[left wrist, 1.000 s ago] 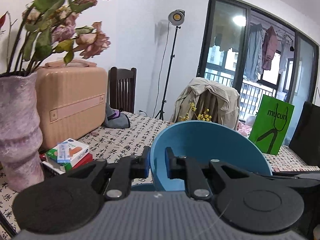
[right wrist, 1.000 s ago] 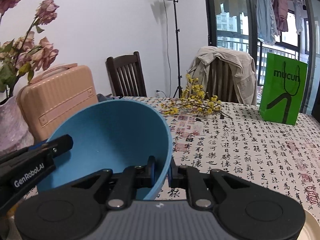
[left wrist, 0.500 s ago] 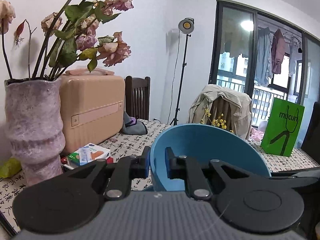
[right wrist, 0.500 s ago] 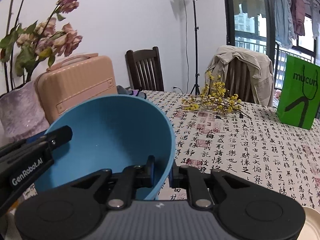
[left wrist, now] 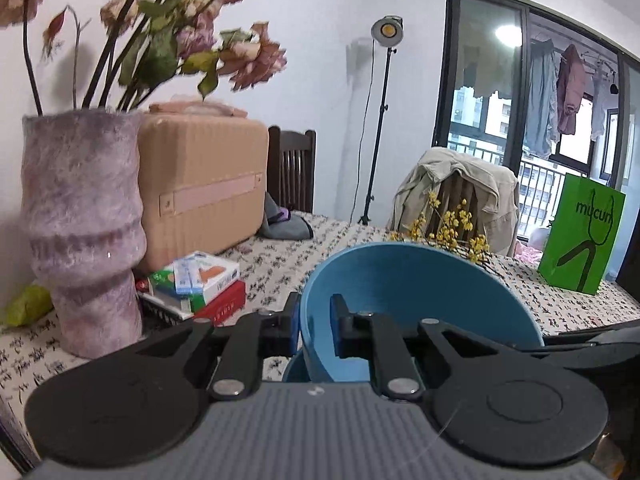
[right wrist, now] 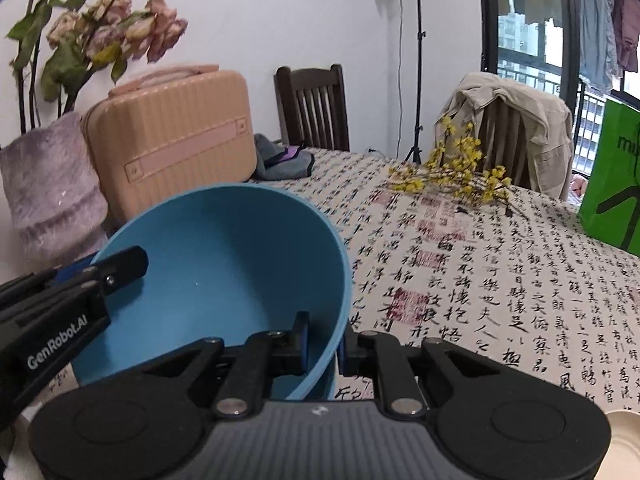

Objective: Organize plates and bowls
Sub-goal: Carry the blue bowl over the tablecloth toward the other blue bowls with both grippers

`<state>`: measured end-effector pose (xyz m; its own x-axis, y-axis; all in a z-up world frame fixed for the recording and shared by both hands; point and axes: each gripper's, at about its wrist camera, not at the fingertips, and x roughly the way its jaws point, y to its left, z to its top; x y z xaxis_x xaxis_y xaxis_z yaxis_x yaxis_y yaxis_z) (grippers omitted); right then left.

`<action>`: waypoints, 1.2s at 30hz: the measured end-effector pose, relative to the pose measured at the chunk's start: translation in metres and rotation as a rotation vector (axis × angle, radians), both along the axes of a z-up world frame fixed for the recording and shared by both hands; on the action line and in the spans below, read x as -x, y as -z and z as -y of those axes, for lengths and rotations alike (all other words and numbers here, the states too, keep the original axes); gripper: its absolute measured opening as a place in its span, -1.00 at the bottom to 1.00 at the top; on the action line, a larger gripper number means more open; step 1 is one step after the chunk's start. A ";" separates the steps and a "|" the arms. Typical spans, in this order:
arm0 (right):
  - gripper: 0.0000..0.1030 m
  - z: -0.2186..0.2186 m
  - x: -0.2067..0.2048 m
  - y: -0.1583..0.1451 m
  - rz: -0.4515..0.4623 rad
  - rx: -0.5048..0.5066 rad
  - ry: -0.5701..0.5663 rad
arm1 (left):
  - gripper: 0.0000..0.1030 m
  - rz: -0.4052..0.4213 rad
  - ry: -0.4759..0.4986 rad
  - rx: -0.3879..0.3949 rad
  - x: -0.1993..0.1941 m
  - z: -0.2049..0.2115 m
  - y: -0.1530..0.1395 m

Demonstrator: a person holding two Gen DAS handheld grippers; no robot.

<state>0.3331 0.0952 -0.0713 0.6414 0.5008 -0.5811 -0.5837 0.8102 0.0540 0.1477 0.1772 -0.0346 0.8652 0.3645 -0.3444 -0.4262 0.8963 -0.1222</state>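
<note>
A blue bowl [left wrist: 420, 300] hangs tilted above the patterned tablecloth, held at two sides of its rim. My left gripper [left wrist: 315, 320] is shut on the rim's left side, one finger inside and one outside. My right gripper [right wrist: 324, 336] is shut on the opposite side of the bowl [right wrist: 224, 280]. In the right wrist view the left gripper's finger [right wrist: 120, 264] shows on the far rim. A second blue shape [left wrist: 295, 366], partly hidden, sits right under the bowl. A cream plate's edge [right wrist: 624, 432] shows at the lower right.
A fuzzy purple vase [left wrist: 80, 232] with dried roses, a peach suitcase [left wrist: 200, 188] and stacked small boxes [left wrist: 196, 280] stand to the left. Yellow flower sprigs [right wrist: 452, 172] and a green bag [right wrist: 612, 184] lie beyond. Chairs [right wrist: 312, 108] line the table's far side.
Both grippers have sunk toward the table with the blue bowl still clamped between them. The vase, suitcase and boxes have risen in the views and show more fully.
</note>
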 end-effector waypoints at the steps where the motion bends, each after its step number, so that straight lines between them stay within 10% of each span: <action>1: -0.74 0.000 0.001 0.000 0.007 0.003 -0.002 | -0.70 -0.002 0.001 0.004 0.001 0.000 0.001; 24: -0.56 -0.025 0.036 0.013 0.226 0.226 -0.052 | -0.70 -0.028 -0.017 0.048 0.014 -0.001 0.015; 36: -0.40 -0.026 0.030 0.021 0.198 0.231 -0.076 | -0.70 -0.047 -0.016 0.075 0.012 -0.003 0.024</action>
